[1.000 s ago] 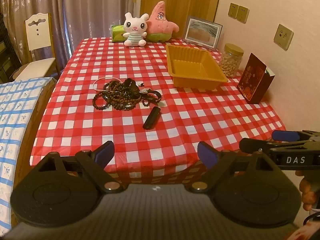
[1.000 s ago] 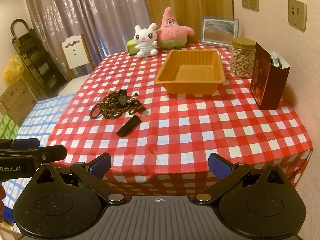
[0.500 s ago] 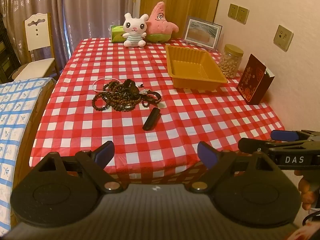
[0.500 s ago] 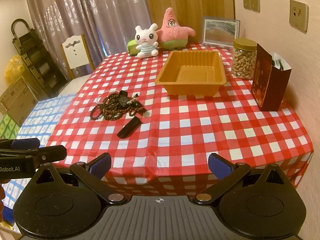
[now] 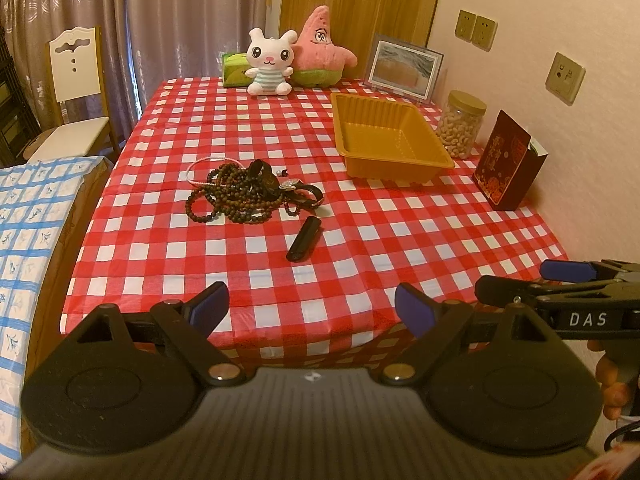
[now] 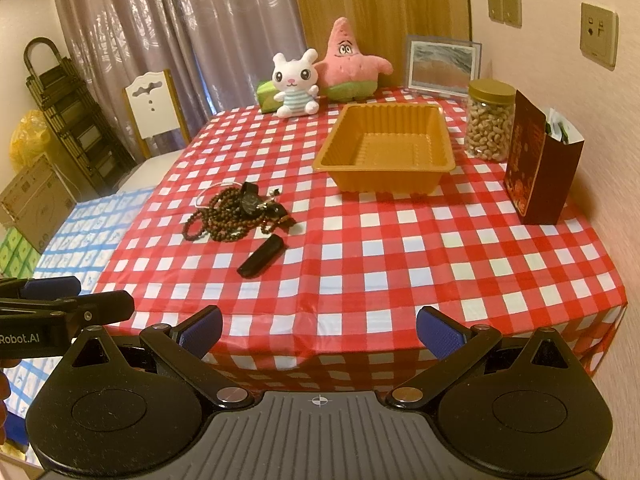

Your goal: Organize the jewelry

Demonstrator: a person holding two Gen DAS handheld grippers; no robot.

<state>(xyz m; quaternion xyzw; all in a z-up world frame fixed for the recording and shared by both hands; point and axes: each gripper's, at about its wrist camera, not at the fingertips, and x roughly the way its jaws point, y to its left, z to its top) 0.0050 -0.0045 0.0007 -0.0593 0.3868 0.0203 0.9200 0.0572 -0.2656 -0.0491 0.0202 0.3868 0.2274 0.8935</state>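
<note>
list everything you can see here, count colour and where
jewelry pile: one tangle, dark brown beads plus black pieces, table left of centre
black case: 1, near side of the pile
tray: 1, orange, nothing in it, right of the pile
nut jar: 1, clear, gold lid, by the wall
gift bag: 1, dark red, right edge
plush toys: 2, white rabbit, pink starfish, far end
picture frame: 1, far right
tablecloth: red-white check
chair: 1, white, left
left gripper: open
right gripper: open
</note>
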